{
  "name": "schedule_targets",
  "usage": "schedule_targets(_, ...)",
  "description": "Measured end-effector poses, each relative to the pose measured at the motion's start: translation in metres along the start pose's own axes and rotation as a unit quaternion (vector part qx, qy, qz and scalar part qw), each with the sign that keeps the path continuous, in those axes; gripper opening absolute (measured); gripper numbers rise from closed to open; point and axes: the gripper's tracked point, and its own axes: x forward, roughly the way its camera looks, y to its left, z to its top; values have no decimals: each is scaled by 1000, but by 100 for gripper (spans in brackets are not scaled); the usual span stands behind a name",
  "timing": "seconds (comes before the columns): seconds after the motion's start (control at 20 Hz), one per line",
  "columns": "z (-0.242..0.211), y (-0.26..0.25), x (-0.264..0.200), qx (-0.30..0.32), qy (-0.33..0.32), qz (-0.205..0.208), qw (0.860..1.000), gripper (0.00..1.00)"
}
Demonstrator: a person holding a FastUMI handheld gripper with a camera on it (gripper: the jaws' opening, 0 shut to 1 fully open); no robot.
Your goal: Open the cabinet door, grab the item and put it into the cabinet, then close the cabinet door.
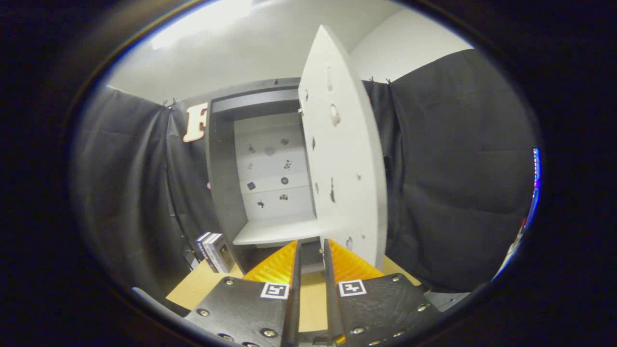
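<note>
The gripper (pixel 311 248) sits nearest, its two fingers (pixel 295 270) close together with only a narrow gap between them and nothing held in that gap. Under them lies the wooden bench (pixel 193 291). To the left, on the bench and just beside the cabinet's left wall, a small box (pixel 215 251) with printed sides stands upright, well apart from the fingers. Just beyond the fingertips stands the grey cabinet (pixel 219 193). Its door (pixel 344 159) is swung open on the right, edge toward the gripper, with its lower corner just past the right finger. Inside, a pale shelf (pixel 274 230) is bare, and the back panel (pixel 272 166) carries small dark marks.
</note>
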Motion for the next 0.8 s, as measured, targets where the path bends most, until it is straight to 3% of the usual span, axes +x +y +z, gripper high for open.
schedule_targets(0.1, -16, 22, 3, 3, 13, 14, 1000, 30)
schedule_targets(0.3, -52, 67, 17, 3, 41, 41, 998, 71)
schedule_targets(0.4, -78, 84, 29, -2, 62, 51, 997, 81)
schedule_targets(0.5, -106, 103, 41, -6, 83, 66, 994, 88)
schedule_targets(0.8, -206, 128, 84, -12, 161, 84, 983, 91)
